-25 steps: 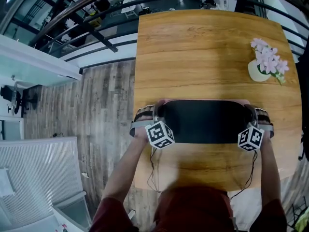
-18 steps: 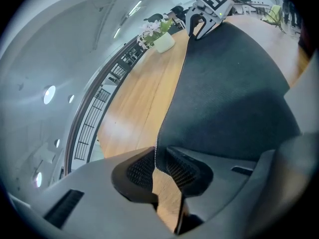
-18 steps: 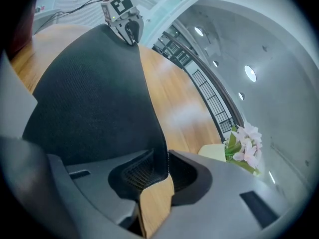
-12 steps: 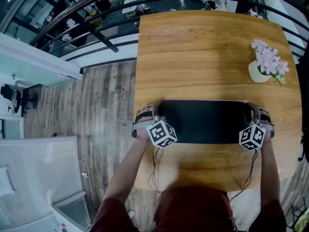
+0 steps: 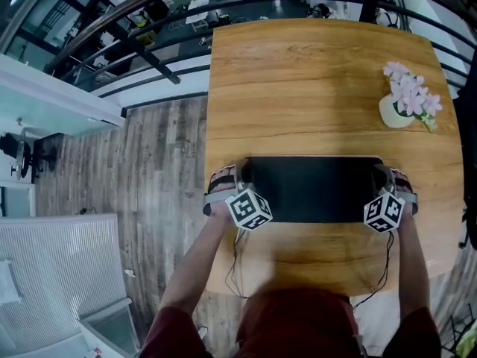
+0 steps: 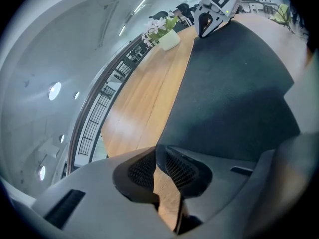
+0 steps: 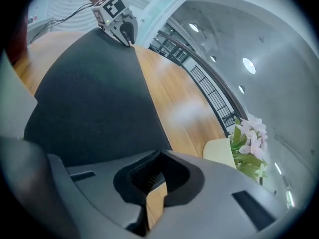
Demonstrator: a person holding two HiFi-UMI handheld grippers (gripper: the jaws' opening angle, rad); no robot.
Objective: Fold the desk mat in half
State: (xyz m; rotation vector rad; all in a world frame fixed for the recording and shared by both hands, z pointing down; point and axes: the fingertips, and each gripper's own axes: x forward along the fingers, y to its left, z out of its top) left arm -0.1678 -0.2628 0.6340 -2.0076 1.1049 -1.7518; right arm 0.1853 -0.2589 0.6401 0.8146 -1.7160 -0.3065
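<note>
Tabletop [image 5: 313,88] by railing [image 6: 97,121] bears mat [image 5: 317,189] — left hand-held gripper [image 6: 156,149] closing, empty; right hand-held gripper [image 7: 161,157] clenched.

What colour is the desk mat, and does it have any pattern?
The desk mat is plain black with no pattern. The head view shows it best.

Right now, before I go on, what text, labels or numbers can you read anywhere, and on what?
No readable words or numbers anywhere.
Left marker cube and right marker cube: black-and-white square patterns only, no letters.
Desk mat: plain black, no print.
Vase: no label visible.
</note>
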